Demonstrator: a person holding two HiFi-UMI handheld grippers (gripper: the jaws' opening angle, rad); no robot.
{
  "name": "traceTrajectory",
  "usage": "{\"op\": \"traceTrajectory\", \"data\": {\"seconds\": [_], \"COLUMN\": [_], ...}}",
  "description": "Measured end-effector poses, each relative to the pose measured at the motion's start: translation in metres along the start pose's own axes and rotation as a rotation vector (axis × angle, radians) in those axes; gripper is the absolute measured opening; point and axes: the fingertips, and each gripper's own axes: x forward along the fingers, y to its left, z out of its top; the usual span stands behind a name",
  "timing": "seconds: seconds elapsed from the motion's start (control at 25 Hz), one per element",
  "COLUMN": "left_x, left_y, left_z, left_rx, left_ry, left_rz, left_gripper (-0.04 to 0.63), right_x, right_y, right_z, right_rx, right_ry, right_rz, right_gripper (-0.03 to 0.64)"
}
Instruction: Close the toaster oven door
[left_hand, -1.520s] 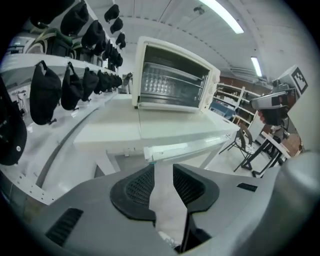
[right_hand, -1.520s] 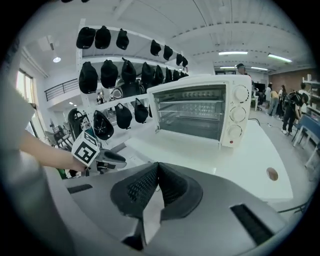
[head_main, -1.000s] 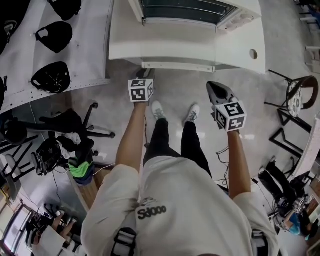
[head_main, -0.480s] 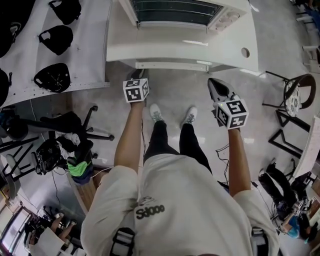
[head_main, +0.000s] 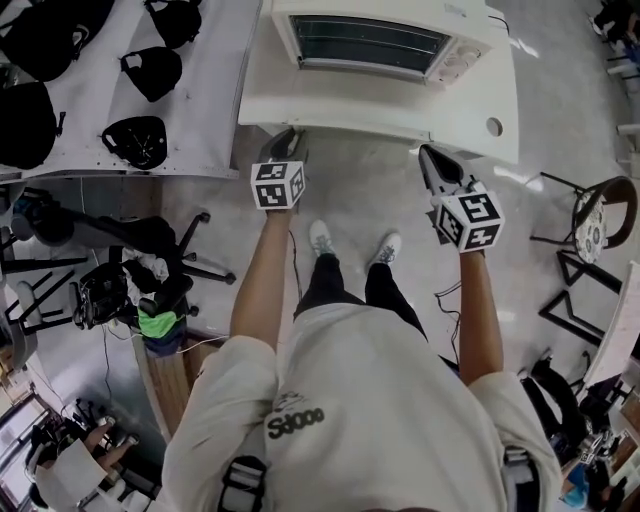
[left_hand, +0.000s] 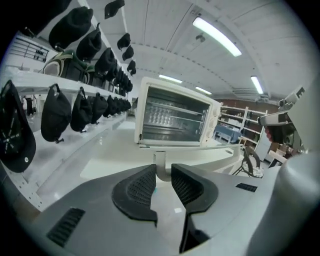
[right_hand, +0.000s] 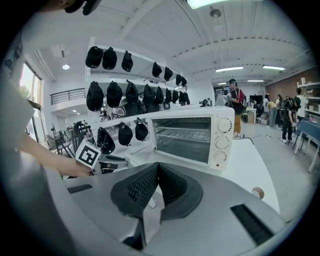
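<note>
Toaster oven (head_main: 372, 40) sits at the back of the white table (head_main: 300, 105), its door (left_hand: 190, 146) swung down flat and open. On the left gripper (left_hand: 162, 172) I read the jaws as slightly apart and opening, with the handle post (left_hand: 159, 161) between the pads (contact unclear). Right gripper (right_hand: 157, 169) is closed on nothing, near the table edge.

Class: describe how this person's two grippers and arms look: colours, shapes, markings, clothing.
The left gripper and right gripper are alike: grey shells, each claw tipped with two rounded black pads of dotted texture, each carrying a white cube with black square markers. The left's jaws are opening, with the oven door's white handle post in the gap, unpressed. Short cream T-shirt sleeves.
</note>
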Motion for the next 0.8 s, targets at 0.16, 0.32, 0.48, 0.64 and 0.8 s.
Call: {"op": "traceTrajectory", "data": {"seconds": [0.16, 0.32, 0.48, 0.64, 0.8], "left_x": [-0.007, -0.010, -0.009, -0.002, 0.006], "left_y": [-0.007, -0.008, -0.008, -0.007, -0.004], "left_z": [0.034, 0.067, 0.100, 0.131, 0.160], "left_rx": [0.024, 0.042, 0.061, 0.084, 0.100], "left_ry": [-0.035, -0.096, -0.155, -0.182, -0.204], "left_rz": [0.017, 0.024, 0.015, -0.005, -0.008], "left_gripper": [0.104, 0.103, 0.103, 0.104, 0.104], "right_x": [-0.010, -0.018, -0.020, -0.018, -0.014], "right_y": [-0.010, -0.017, -0.028, -0.041, -0.049], "right_z": [0.026, 0.043, 0.052, 0.062, 0.076], "right_rx": [-0.016, -0.035, -0.037, -0.019, -0.024], "right_ry": [-0.048, -0.081, -0.085, -0.088, -0.099], "right_rz": [-0.002, -0.011, -0.044, -0.082, -0.103], "right_gripper": [0.008, 0.008, 0.008, 0.008, 0.008]}}
